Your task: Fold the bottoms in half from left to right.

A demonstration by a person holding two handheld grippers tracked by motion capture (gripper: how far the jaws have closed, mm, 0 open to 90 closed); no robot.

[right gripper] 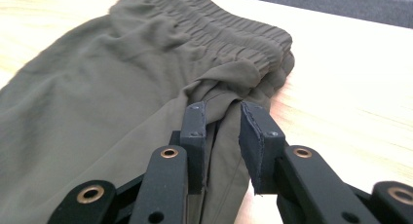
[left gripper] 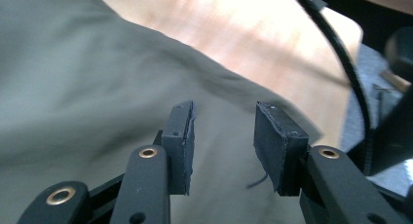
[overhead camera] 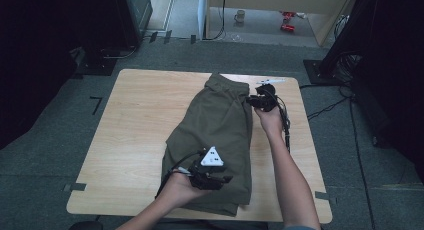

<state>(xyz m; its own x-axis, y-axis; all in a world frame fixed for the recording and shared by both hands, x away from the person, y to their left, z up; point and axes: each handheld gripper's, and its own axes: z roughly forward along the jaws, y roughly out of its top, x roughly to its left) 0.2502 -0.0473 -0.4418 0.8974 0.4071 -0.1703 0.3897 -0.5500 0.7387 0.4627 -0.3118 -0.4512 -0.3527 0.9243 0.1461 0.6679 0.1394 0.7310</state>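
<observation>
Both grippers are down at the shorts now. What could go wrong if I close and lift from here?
1. The right gripper is open astride the side edge of the folded olive-green fabric shorts, just below the elastic waistband. Closing may catch only the top layer, so the fold could fall open.
2. The left gripper is open over flat cloth near the hem corner, so its fingers may slip off or pinch only a wrinkle.
</observation>
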